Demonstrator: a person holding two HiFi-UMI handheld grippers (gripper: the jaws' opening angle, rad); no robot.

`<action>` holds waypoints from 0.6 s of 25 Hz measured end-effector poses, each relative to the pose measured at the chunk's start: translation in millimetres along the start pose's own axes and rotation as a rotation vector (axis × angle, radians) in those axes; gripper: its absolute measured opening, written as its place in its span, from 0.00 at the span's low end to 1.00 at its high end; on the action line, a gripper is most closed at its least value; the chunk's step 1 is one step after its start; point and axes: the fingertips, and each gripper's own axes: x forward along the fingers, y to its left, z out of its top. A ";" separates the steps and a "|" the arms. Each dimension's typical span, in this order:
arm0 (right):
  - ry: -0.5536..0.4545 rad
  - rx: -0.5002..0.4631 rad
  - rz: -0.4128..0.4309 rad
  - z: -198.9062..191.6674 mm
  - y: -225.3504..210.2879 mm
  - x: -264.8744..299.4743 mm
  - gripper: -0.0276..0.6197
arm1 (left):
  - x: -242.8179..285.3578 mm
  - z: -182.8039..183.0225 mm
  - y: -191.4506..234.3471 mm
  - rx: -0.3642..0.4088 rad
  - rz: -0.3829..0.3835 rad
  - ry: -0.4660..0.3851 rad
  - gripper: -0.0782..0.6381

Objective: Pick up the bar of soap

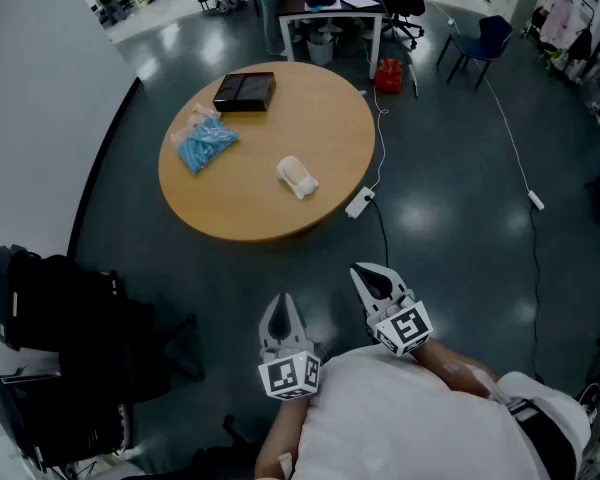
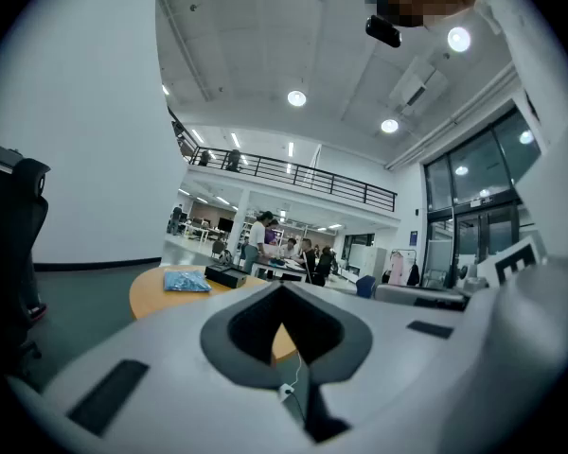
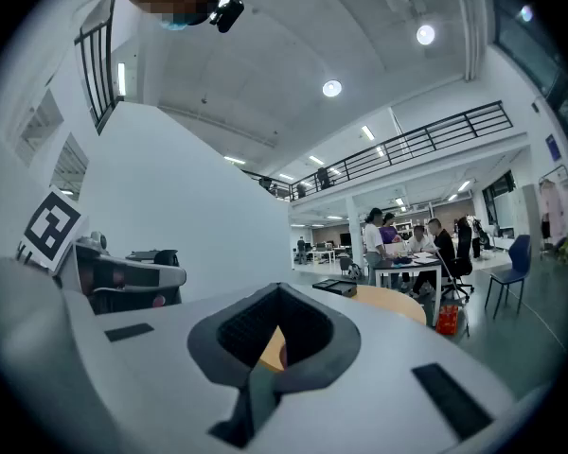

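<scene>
Surfaces from my end: mostly matt plastic, with a glossy floor.
Desk (image 1: 230, 208) top reads as smooth matt wood. Floor (image 1: 450, 198) is dark and glossy, mirroring the lights. Bar of soap (image 1: 297, 176) is white, smooth, matt. Blue bag (image 1: 205, 146) is crinkly plastic film. Black box (image 1: 245, 91) has a slight sheen. Left gripper (image 1: 280, 313) and right gripper (image 1: 373, 280) have pale matt plastic shells, and their jaws carry a dark textured lining.
</scene>
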 end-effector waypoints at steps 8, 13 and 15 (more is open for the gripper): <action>0.005 -0.008 0.005 1.1 2.2 2.3 0.06 | -2.1 2.2 -0.8 0.010 -0.001 -0.006 0.12; 0.006 -0.004 -0.001 1.1 6.0 6.2 0.06 | -3.1 3.5 4.5 0.020 -0.007 -0.005 0.12; 0.008 0.008 -0.015 -0.4 4.8 8.1 0.06 | -2.8 5.1 8.9 0.026 -0.010 -0.001 0.12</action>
